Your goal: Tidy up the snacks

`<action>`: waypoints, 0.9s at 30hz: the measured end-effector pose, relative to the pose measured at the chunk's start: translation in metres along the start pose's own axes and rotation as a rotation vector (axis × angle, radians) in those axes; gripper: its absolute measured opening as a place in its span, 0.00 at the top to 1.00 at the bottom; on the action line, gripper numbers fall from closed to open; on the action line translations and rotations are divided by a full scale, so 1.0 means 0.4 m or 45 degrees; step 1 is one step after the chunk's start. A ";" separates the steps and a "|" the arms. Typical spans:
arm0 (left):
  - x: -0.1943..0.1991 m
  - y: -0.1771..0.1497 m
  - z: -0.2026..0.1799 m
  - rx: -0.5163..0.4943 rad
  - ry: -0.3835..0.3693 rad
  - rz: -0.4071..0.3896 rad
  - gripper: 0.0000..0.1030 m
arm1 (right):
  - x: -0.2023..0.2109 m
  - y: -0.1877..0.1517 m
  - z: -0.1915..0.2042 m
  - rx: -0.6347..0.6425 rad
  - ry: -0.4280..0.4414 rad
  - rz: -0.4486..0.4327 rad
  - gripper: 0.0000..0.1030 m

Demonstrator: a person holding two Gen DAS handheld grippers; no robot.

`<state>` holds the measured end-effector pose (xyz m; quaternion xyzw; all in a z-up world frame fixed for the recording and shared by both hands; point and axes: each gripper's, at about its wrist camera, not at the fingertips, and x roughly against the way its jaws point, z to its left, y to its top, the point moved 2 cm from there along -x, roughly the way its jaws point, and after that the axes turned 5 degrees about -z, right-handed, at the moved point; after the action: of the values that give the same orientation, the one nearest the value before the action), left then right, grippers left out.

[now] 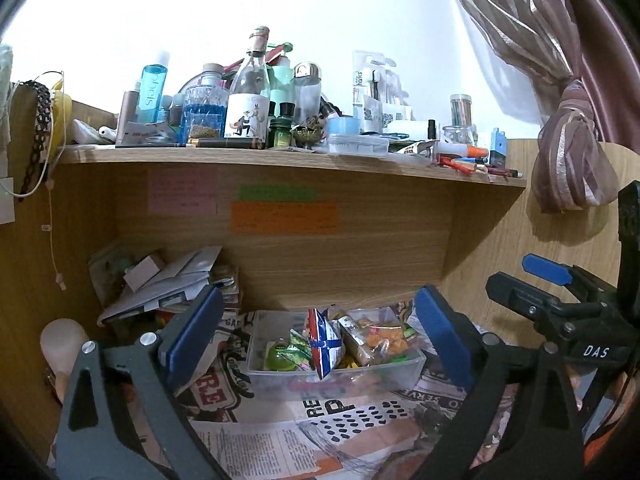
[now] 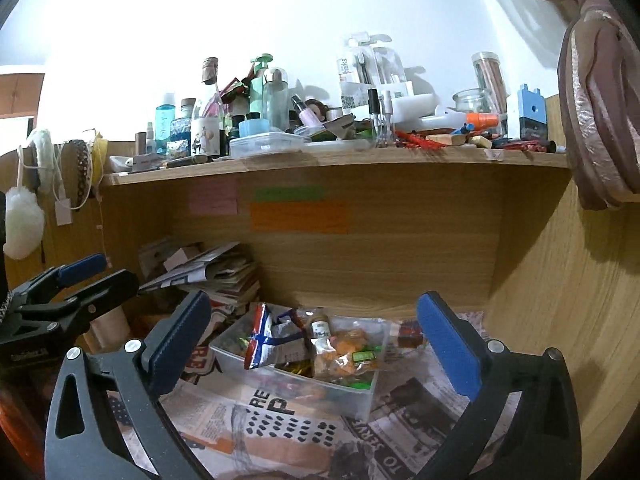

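A clear plastic bin [image 1: 280, 374] [image 2: 280, 388] stands on the newspaper-lined lower shelf. Inside it are a red, white and blue chip bag [image 1: 324, 346] [image 2: 260, 340], a packet of orange snacks [image 1: 386, 338] [image 2: 346, 352] and a green jelly cup [image 1: 278, 356]. My left gripper [image 1: 318, 298] is open just in front of the bin, with nothing between its blue pads. To its right, the right gripper [image 2: 315, 300] is open too and faces the bin from a short distance, holding nothing. Each gripper also shows at the edge of the other's view, the right gripper [image 1: 532, 284] and the left gripper [image 2: 96, 276].
The wooden top shelf [image 1: 256, 158] [image 2: 320, 156] is crowded with bottles, jars, boxes and pens. A pile of papers and envelopes [image 1: 168, 280] [image 2: 216, 276] fills the back left of the lower compartment. Coloured notes [image 1: 284, 216] stick to the back panel. A knotted curtain [image 1: 572, 148] hangs at right.
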<state>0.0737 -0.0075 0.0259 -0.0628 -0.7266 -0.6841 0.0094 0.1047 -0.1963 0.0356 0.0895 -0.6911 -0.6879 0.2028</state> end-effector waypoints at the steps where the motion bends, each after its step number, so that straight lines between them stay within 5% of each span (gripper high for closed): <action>1: 0.000 -0.001 0.001 0.001 0.000 0.001 0.04 | 0.001 0.000 0.002 0.002 0.000 0.000 0.00; 27: -0.007 -0.017 -0.001 0.006 0.004 0.018 0.00 | -0.004 -0.005 0.016 0.008 -0.001 0.009 0.00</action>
<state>0.0759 -0.0083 0.0188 -0.0669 -0.7276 -0.6826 0.0157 0.1032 -0.1898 0.0335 0.0874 -0.6936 -0.6851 0.2047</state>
